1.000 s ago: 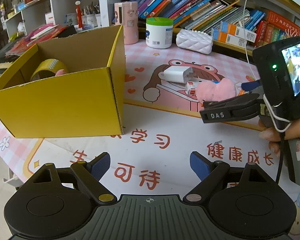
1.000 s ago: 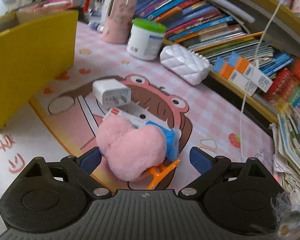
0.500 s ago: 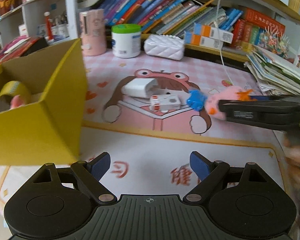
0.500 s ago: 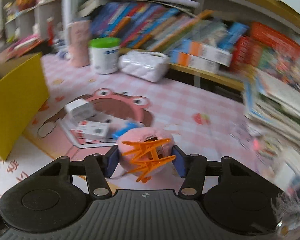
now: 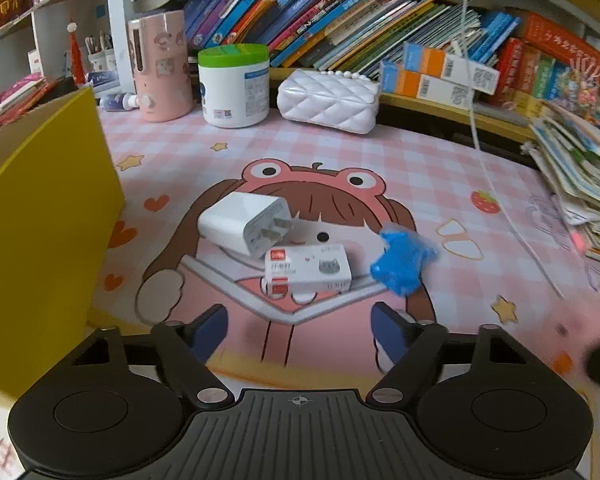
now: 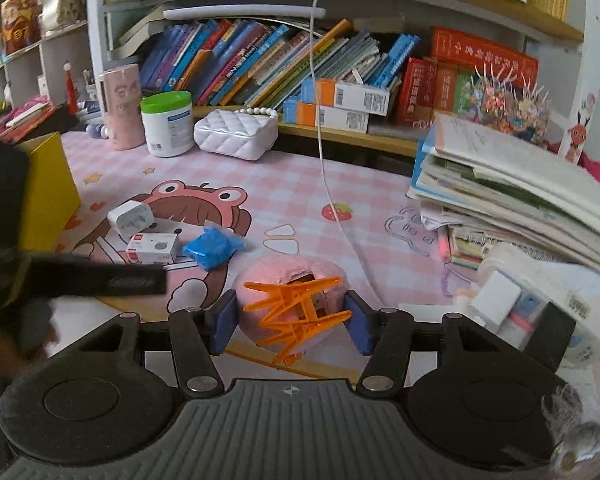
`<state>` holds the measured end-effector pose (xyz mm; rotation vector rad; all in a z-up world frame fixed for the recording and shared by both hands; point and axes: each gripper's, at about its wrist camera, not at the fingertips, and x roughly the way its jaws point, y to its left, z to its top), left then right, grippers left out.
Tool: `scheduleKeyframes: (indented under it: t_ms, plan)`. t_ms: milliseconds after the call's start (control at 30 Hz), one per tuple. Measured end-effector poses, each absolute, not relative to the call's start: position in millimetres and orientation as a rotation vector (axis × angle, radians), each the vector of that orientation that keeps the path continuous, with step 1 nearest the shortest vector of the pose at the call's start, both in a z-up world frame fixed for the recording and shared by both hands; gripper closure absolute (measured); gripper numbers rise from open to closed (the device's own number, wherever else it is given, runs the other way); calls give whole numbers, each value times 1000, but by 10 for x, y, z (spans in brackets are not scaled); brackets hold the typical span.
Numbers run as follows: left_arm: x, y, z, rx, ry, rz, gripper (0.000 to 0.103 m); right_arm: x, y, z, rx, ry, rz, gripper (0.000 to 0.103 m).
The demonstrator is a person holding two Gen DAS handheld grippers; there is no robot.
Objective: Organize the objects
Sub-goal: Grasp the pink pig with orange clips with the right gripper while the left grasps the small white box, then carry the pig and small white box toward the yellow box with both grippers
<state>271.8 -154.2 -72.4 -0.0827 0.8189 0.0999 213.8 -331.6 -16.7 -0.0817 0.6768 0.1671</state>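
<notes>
My right gripper (image 6: pixel 290 326) is shut on a pink plush hair clip (image 6: pixel 296 280) with orange claw teeth, held above the mat. My left gripper (image 5: pixel 300 330) is open and empty, hovering just short of a small white and red box (image 5: pixel 308 269). A white plug charger (image 5: pixel 246 229) lies behind the box and a blue crumpled item (image 5: pixel 402 264) lies to its right. These also show in the right wrist view: the box (image 6: pixel 154 248), the charger (image 6: pixel 131 218) and the blue item (image 6: pixel 214 248). The yellow cardboard box (image 5: pixel 40 216) stands at the left.
A pink cartoon mat (image 5: pixel 340 152) covers the table. At the back stand a pink cylinder (image 5: pixel 160 68), a white jar with a green lid (image 5: pixel 234 84) and a white quilted case (image 5: pixel 328 100). A stack of books (image 6: pixel 512 184) is at the right. A white cable (image 6: pixel 328 184) hangs down.
The right gripper closed on the pink clip, lifted it and carried it to the right. The left gripper moved forward and right toward the small box and charger.
</notes>
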Motion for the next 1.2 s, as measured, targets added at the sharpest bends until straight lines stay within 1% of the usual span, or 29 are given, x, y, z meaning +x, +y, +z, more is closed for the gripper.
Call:
scheduleKeyframes:
  t_ms: [67, 133, 300, 367, 400, 600, 933, 1200]
  plan:
    - [2818, -1549, -774, -91, 828, 108, 33, 2119, -3319, -170, -84, 678, 169, 50]
    - [2899, -1560, -810, -88, 833, 118, 37, 2110, -3324, -182, -80, 690, 174, 50]
    - [3058, -1571, -843, -68, 824, 128, 40, 2091, -3305, -211, -87, 714, 189, 50]
    - [3101, -1578, -853, -60, 815, 129, 44, 2092, -3307, -214, -86, 717, 188, 50]
    - [3112, -1584, -854, -53, 811, 127, 50, 2092, -3303, -214, -87, 719, 187, 50]
    - [2979, -1542, -766, -92, 824, 94, 51, 2068, -3250, -190, -89, 710, 190, 50]
    - [2212, -1376, -365, -96, 760, -25, 51, 1989, -2932, -136, -86, 706, 219, 50]
    - [1673, -958, -142, -108, 715, 18, 51, 1744, -2497, -48, -105, 694, 268, 49]
